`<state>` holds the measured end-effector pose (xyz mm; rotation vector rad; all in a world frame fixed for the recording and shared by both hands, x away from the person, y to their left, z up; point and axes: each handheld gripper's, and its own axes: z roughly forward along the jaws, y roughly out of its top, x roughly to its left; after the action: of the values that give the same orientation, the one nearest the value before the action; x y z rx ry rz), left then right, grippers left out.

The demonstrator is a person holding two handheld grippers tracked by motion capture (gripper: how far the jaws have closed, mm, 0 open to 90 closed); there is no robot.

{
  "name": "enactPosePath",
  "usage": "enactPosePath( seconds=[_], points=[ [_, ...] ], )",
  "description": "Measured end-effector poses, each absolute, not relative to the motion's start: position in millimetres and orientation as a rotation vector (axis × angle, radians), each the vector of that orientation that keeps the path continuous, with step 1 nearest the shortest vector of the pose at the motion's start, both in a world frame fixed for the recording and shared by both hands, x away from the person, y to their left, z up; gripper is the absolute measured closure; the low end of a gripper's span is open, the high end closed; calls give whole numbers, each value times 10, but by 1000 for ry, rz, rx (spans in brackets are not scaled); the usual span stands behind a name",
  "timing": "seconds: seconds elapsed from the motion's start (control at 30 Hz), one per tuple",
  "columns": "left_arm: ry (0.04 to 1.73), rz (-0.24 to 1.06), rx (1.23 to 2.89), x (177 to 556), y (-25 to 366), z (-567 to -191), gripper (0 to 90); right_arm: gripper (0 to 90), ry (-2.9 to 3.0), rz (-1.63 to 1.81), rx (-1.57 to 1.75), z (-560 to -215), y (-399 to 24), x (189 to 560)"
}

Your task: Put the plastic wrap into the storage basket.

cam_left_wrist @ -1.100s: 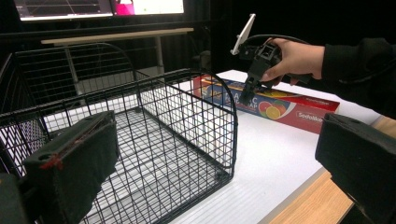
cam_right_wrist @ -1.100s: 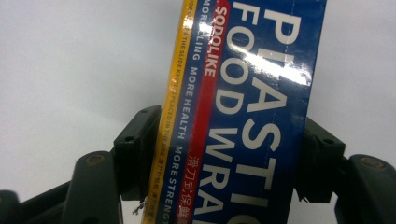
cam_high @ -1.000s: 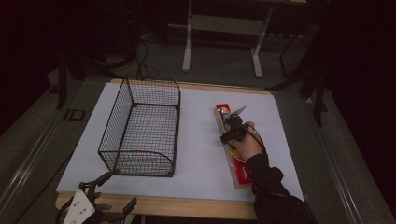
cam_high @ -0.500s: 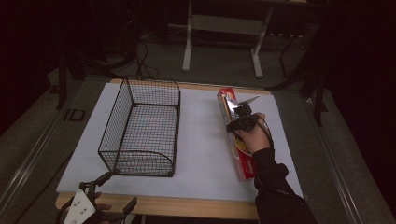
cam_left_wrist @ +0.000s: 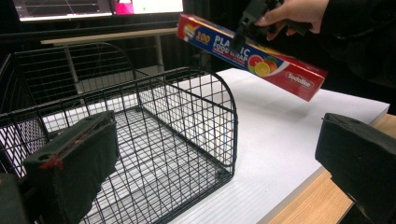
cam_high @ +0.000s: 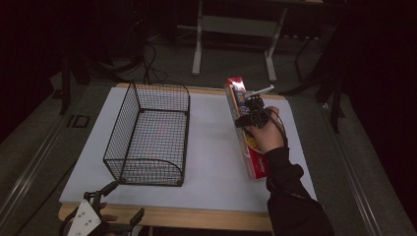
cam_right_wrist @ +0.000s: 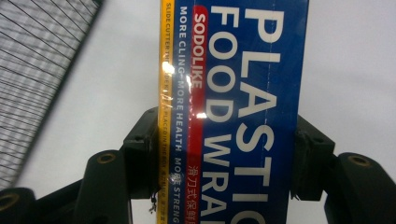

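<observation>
Clamping plastic wrap box (cam_right_wrist: 233,112), apparently midway: right hand-held gripper (cam_right_wrist: 224,154).

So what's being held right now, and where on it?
The right gripper clamps the plastic wrap box across its long sides, partway along its length. The left gripper holds nothing.
</observation>
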<state>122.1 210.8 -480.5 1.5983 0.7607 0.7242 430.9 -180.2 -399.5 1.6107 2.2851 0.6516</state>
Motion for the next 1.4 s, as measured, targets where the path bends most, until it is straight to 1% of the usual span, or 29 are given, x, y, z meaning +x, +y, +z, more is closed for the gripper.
enactPosePath(
  seconds=[0.23, 0.33, 0.47, 0.5, 0.6, 0.7, 0.83, 0.93, 1.07, 1.17, 1.23, 1.4],
  points=[
    [757, 728, 1607, 1222, 2102, -4808, 1, 394, 2281, 672, 1561, -3778, -1677, 4302],
    [757, 729, 1610, 1223, 2097, -4809, 1, 393, 2277, 700, 1533, -3615, -1575, 4305],
    [756, 730, 1610, 1223, 2098, -4809, 1, 394, 2272, 711, 1518, -3546, -1524, 4305],
    [754, 731, 1612, 1223, 2100, -4808, 1, 394, 2270, 732, 1488, -3431, -1407, 4292],
    [754, 728, 1613, 1222, 2099, -4809, 1, 394, 2276, 750, 1465, -3374, -1325, 4276],
    [753, 728, 1613, 1221, 2098, -4810, 1, 394, 2289, 774, 1429, -3284, -1148, 4254],
    [752, 729, 1614, 1221, 2100, -4811, 1, 394, 2297, 783, 1414, -3253, -1059, 4251],
    [746, 728, 1616, 1221, 2096, -4814, 1, 394, 2308, 795, 1383, -3205, -876, 4233],
    [747, 729, 1624, 1221, 2092, -4816, 1, 394, 2320, 814, 1366, -3187, -765, 4218],
    [742, 731, 1626, 1215, 2088, -4816, 1, 394, 2342, 822, 1331, -3160, -562, 4215],
    [741, 729, 1625, 1216, 2090, -4817, 1, 393, 2346, 823, 1328, -3154, -533, 4214],
    [741, 729, 1626, 1216, 2098, -4816, 1, 393, 2375, 840, 1292, -3120, -292, 4189]
  ],
)
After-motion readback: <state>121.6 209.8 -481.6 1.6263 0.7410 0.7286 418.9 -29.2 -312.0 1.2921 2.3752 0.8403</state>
